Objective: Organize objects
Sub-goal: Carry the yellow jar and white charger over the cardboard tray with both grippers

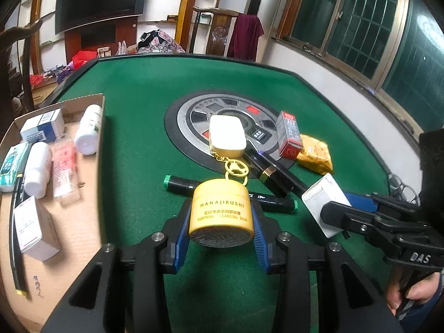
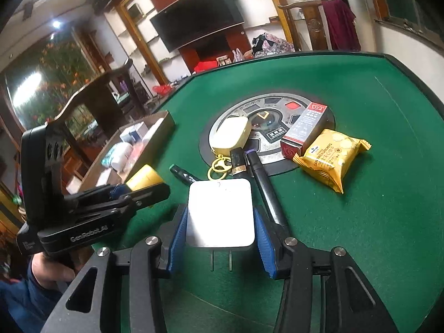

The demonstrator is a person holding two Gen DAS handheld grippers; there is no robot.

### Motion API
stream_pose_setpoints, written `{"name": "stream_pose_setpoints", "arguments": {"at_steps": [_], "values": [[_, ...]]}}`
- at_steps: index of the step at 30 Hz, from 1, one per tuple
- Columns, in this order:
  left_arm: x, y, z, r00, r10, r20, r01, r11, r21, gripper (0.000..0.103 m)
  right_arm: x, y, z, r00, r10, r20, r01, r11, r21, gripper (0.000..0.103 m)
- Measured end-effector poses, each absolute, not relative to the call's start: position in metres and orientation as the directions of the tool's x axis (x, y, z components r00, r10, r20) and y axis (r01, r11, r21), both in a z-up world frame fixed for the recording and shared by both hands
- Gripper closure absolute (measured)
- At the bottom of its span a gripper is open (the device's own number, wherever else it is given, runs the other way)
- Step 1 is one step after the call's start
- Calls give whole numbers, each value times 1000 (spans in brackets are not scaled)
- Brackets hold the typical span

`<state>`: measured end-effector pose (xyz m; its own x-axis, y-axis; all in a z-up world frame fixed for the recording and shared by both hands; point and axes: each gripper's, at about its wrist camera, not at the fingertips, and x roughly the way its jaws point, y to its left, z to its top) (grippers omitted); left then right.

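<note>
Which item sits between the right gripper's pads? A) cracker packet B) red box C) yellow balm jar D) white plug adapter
D: in the right wrist view the white plug adapter, prongs toward the camera, sits between the right gripper pads; the yellow balm jar is in the left gripper.

Past the green felt table (image 1: 133, 105) with its dark raised rim, I see a black flat screen (image 1: 100, 0) mounted on the wall at upper left of the left view, with red-brown panels below it. White shelves (image 1: 163, 0) framed in wood sit beside it. A wooden chair (image 1: 219, 30) with a dark red cloth (image 1: 245, 37) draped over it stands behind the table. At upper right, barred windows (image 1: 360, 19) show dark. In the right view I see a bright ceiling light (image 2: 57, 23) at upper left.
</note>
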<state>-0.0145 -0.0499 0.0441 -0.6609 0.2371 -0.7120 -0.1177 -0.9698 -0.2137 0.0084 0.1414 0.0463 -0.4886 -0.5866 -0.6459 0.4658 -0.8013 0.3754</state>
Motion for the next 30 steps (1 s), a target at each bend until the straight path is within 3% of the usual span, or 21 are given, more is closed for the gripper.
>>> {"name": "stream_pose_setpoints", "arguments": {"at_steps": [10,30], "values": [[28,-90,70,-719,260,-645,-78,-952,-296,64,27,101,60,-463,-631,-622,502,-765,402,52],[73,-228,84,-809,75,-584,175,-916,-360,64,57,-39,80,-339,-673,-657,694,-651,309,52]]}}
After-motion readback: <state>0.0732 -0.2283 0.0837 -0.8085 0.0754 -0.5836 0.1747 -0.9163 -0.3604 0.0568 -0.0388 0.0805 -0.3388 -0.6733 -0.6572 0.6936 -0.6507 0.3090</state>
